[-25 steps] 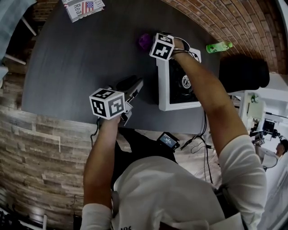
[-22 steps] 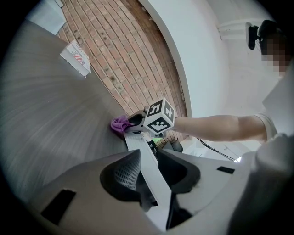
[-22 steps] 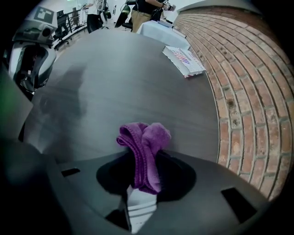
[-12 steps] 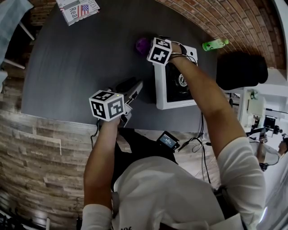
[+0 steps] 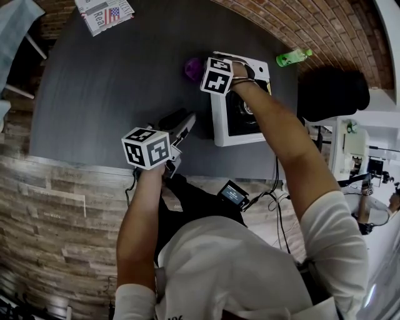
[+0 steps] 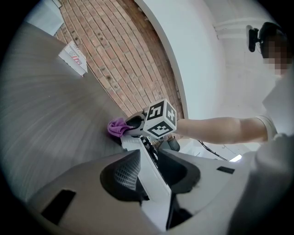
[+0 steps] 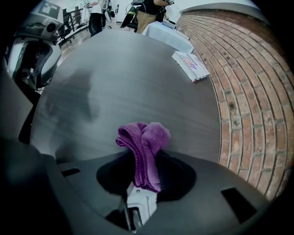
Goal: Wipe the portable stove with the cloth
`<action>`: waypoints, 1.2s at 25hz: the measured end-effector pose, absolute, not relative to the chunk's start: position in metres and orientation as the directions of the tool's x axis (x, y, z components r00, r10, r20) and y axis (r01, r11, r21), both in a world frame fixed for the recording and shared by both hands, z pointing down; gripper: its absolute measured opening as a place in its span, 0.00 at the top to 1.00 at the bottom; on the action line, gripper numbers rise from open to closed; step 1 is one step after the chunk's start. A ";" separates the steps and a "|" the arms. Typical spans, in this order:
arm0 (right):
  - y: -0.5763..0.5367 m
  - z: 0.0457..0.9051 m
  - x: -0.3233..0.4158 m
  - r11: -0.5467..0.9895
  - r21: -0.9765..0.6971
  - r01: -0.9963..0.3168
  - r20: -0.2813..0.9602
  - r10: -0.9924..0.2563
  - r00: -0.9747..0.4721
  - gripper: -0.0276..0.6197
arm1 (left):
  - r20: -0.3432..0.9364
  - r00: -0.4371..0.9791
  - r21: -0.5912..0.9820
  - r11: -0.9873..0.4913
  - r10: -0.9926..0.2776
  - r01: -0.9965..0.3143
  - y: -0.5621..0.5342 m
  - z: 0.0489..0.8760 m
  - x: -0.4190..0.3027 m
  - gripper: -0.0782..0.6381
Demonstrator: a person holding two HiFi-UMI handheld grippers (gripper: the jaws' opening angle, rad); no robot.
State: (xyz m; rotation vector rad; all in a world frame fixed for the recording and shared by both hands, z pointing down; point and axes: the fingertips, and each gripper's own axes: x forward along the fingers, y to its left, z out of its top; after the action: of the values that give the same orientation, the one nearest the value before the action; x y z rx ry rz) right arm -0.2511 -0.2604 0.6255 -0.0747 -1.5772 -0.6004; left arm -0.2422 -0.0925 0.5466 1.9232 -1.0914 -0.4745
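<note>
The white portable stove (image 5: 219,125) with a black burner well lies on the dark table (image 5: 112,81). My right gripper (image 5: 201,69) is at the stove's far-left corner, pointing steeply down and shut on a bunched purple cloth (image 5: 192,67). In the right gripper view the cloth (image 7: 144,147) hangs out between the jaws, over bare table beside the stove. My left gripper (image 5: 184,125) is held level at the stove's left side. In the left gripper view a white edge of the stove (image 6: 149,179) runs between its jaws toward the right gripper (image 6: 138,124) and the cloth (image 6: 117,127).
A magazine (image 5: 103,12) lies at the table's far left. A green bottle (image 5: 292,58) lies past the stove, with a black bag (image 5: 331,94) to its right. A brick wall curves round the far side. Cables and a small device (image 5: 233,195) hang below the table's near edge.
My right gripper and the cloth have slid a little toward me along the stove's left edge. The left gripper has stayed in place.
</note>
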 end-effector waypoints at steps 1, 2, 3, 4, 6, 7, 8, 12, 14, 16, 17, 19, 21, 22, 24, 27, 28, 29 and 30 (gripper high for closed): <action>-0.258 0.625 -0.250 0.857 0.327 0.399 0.945 -0.306 -0.116 0.77 | 0.080 0.547 0.821 -0.256 -0.833 -0.510 -0.091 0.547 -0.241 0.73; -0.256 0.625 -0.248 0.857 0.327 0.399 0.945 -0.307 -0.115 0.77 | 0.080 0.548 0.820 -0.257 -0.833 -0.511 -0.089 0.546 -0.240 0.73; -0.254 0.625 -0.246 0.857 0.326 0.399 0.945 -0.307 -0.114 0.77 | 0.081 0.549 0.820 -0.258 -0.832 -0.511 -0.089 0.546 -0.239 0.73; -0.252 0.625 -0.245 0.857 0.325 0.400 0.945 -0.306 -0.113 0.77 | 0.081 0.550 0.819 -0.259 -0.832 -0.512 -0.088 0.545 -0.237 0.73; -0.247 0.625 -0.241 0.855 0.323 0.404 0.946 -0.305 -0.111 0.77 | 0.081 0.551 0.818 -0.261 -0.830 -0.513 -0.086 0.543 -0.235 0.73; -0.245 0.624 -0.240 0.855 0.323 0.406 0.946 -0.305 -0.110 0.77 | 0.081 0.552 0.817 -0.261 -0.830 -0.514 -0.084 0.543 -0.234 0.73; -0.242 0.624 -0.239 0.855 0.322 0.407 0.946 -0.305 -0.110 0.77 | 0.081 0.552 0.816 -0.262 -0.830 -0.514 -0.082 0.542 -0.233 0.73; -0.233 0.623 -0.235 0.854 0.323 0.408 0.946 -0.305 -0.109 0.77 | 0.080 0.554 0.815 -0.266 -0.829 -0.515 -0.076 0.541 -0.229 0.73; -0.230 0.623 -0.232 0.854 0.322 0.409 0.946 -0.305 -0.108 0.77 | 0.080 0.554 0.815 -0.266 -0.828 -0.515 -0.074 0.540 -0.227 0.73; -0.225 0.622 -0.230 0.854 0.322 0.409 0.946 -0.305 -0.107 0.77 | 0.080 0.556 0.815 -0.267 -0.827 -0.514 -0.071 0.540 -0.225 0.73; -0.223 0.622 -0.229 0.854 0.321 0.408 0.946 -0.305 -0.106 0.77 | 0.080 0.557 0.815 -0.268 -0.827 -0.514 -0.069 0.540 -0.225 0.73; -0.218 0.622 -0.227 0.855 0.320 0.407 0.947 -0.304 -0.106 0.77 | 0.080 0.560 0.814 -0.270 -0.824 -0.514 -0.067 0.539 -0.222 0.73; -0.213 0.622 -0.225 0.856 0.318 0.408 0.948 -0.301 -0.107 0.77 | 0.082 0.565 0.813 -0.272 -0.821 -0.515 -0.064 0.539 -0.220 0.73; -0.211 0.622 -0.223 0.856 0.316 0.409 0.948 -0.299 -0.106 0.77 | 0.084 0.567 0.812 -0.273 -0.819 -0.515 -0.063 0.539 -0.219 0.73; -0.206 0.621 -0.221 0.856 0.313 0.411 0.949 -0.296 -0.105 0.77 | 0.088 0.573 0.812 -0.275 -0.815 -0.516 -0.061 0.539 -0.218 0.73; -0.201 0.620 -0.219 0.857 0.310 0.411 0.950 -0.294 -0.103 0.77 | 0.094 0.580 0.810 -0.276 -0.809 -0.517 -0.058 0.540 -0.217 0.73; -0.199 0.620 -0.218 0.857 0.309 0.412 0.951 -0.293 -0.101 0.77 | 0.095 0.582 0.810 -0.277 -0.807 -0.517 -0.057 0.540 -0.217 0.73; -0.197 0.620 -0.217 0.856 0.308 0.414 0.951 -0.293 -0.101 0.77 | 0.096 0.584 0.810 -0.278 -0.806 -0.517 -0.056 0.540 -0.216 0.73; -0.196 0.619 -0.216 0.856 0.308 0.416 0.951 -0.293 -0.101 0.77 | 0.097 0.586 0.810 -0.278 -0.805 -0.516 -0.055 0.540 -0.215 0.73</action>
State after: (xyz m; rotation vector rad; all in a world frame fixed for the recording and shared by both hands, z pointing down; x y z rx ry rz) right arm -0.2159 -0.1956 0.6191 -0.1002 -1.5623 -0.5971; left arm -0.2154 -0.0554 0.5397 1.9525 -1.0560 -0.4221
